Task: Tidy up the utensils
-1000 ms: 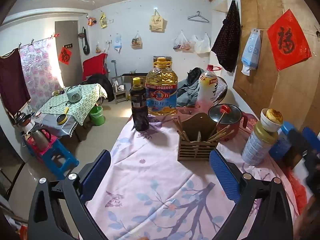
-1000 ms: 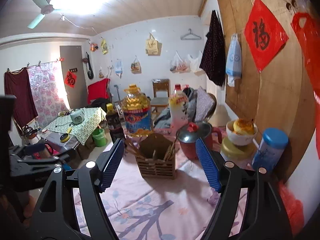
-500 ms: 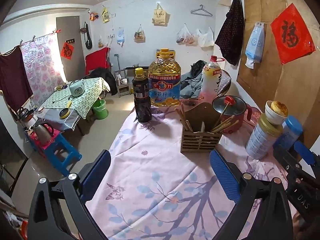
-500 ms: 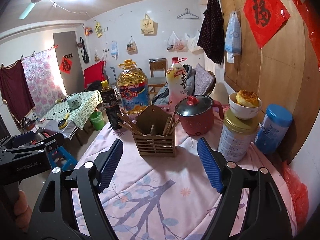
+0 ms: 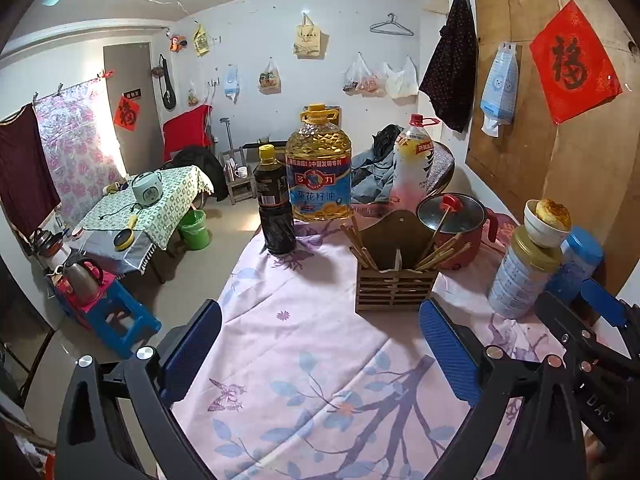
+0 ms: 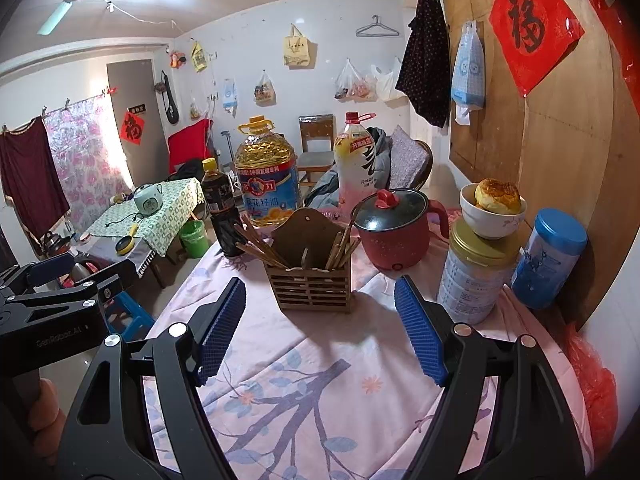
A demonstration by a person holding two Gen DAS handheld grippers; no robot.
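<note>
A slatted wooden utensil holder [image 5: 394, 280] [image 6: 310, 280] stands on the pink floral tablecloth [image 5: 304, 360] [image 6: 320, 380], with several wooden chopsticks [image 5: 438, 254] [image 6: 260, 246] leaning out of its compartments. My left gripper [image 5: 320, 344] hovers open over the cloth, short of the holder and a little to its left, nothing between its blue pads. My right gripper [image 6: 320, 320] is open too, its pads framing the holder from the near side without touching it. The right gripper's body also shows at the right edge of the left wrist view.
Behind the holder stand a dark sauce bottle [image 5: 274, 204], a big oil jug [image 5: 320, 168], a drink bottle [image 5: 414, 160] and a red electric pot [image 6: 394, 232]. To the right are a tin [image 6: 474, 276] topped by a bowl [image 6: 490, 210], and a blue-lidded jar [image 6: 550, 258].
Both views have tipped downward, so more tablecloth shows in front of the holder. The right gripper came into the left wrist view at the right edge. Both grippers stayed open.
</note>
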